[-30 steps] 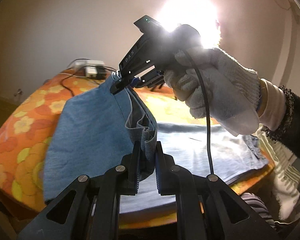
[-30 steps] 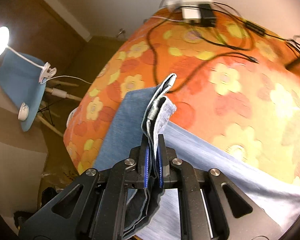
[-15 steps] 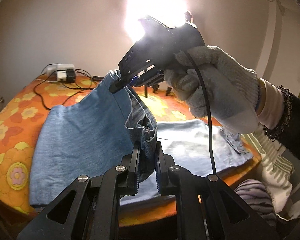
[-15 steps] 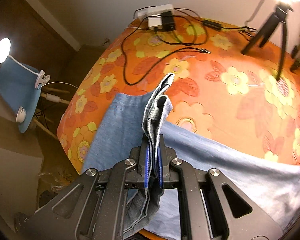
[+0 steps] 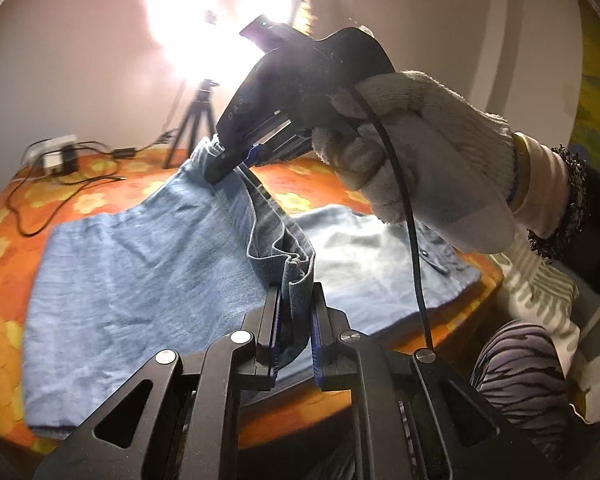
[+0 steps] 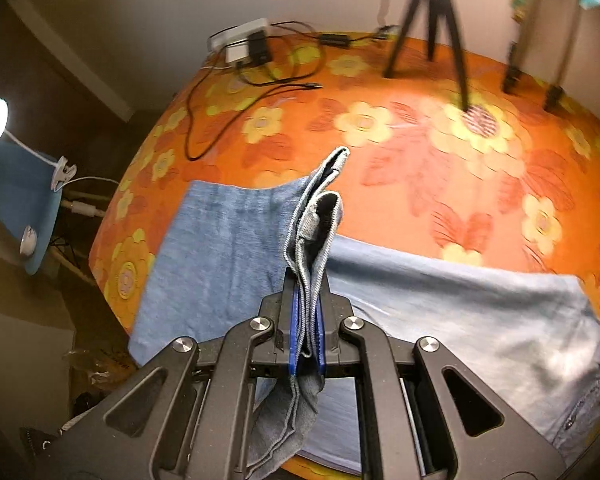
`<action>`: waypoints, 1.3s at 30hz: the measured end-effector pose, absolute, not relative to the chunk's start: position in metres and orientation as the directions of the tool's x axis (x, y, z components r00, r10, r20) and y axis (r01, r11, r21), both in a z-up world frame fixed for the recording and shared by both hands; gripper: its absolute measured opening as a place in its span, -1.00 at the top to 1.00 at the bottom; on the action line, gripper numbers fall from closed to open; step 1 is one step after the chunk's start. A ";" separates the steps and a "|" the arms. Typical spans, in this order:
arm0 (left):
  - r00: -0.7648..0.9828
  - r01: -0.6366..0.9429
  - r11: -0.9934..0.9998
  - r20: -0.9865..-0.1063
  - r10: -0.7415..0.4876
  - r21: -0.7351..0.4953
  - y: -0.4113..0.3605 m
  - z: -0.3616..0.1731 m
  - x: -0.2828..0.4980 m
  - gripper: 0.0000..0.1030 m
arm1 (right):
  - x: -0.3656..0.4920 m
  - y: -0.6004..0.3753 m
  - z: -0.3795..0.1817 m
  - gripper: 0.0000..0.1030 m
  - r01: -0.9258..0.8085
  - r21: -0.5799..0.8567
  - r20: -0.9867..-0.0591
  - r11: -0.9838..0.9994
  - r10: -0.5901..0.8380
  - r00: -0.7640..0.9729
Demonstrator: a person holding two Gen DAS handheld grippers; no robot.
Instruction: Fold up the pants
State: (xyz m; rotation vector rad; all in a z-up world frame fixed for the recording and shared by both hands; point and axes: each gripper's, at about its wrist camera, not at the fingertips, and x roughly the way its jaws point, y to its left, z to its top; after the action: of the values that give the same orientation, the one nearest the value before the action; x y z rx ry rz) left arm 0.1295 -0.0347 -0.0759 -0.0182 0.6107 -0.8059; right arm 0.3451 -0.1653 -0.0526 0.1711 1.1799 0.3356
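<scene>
Pants (image 5: 132,264) of light blue denim lie spread across an orange flowered tabletop (image 6: 440,148), with one end lifted off the surface by both grippers. The left gripper (image 5: 294,320) is pinching a bunched fold of the hem between its blue-padded fingers (image 5: 319,344), near the bottom of the left wrist view. Farther away in that view, the right gripper (image 5: 216,172) clamps the other corner of the same hem, carried by a hand in a pale knitted glove (image 5: 420,176) with a black cable running down past it. In the right wrist view the right gripper (image 6: 306,336) grips several layers of denim edge, which stand up beyond the fingers and hang down below them. The remaining cloth stretches flat to the right, where a button and stitching of the waist end show at the near right edge.

At the far left of the tabletop sits a white power strip (image 6: 240,38) with black cords trailing from it. A black tripod (image 6: 432,28) stands at the far side, under a very bright lamp (image 5: 216,16). A blue chair (image 6: 20,208) stands off to the left, beside the tabletop.
</scene>
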 end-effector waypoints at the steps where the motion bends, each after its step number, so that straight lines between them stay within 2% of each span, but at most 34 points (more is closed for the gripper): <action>1: 0.524 0.677 0.696 -0.508 -0.684 -0.238 -0.039 -0.076 0.129 0.79 | 0.342 -0.175 -0.054 0.86 -0.159 0.308 -0.874 0.938 0.345 0.343; 39: 0.269 0.873 0.435 -0.527 -0.806 -0.220 -0.232 -0.081 0.077 0.79 | 0.241 -0.419 -0.061 0.86 0.083 0.313 -0.860 0.946 0.245 0.448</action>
State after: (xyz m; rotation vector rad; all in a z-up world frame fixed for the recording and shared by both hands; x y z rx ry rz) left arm 0.0773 -0.2319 -0.0809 0.1226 0.6310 -1.1355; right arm 0.2407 -0.4190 -0.0611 0.3315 1.1076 0.1023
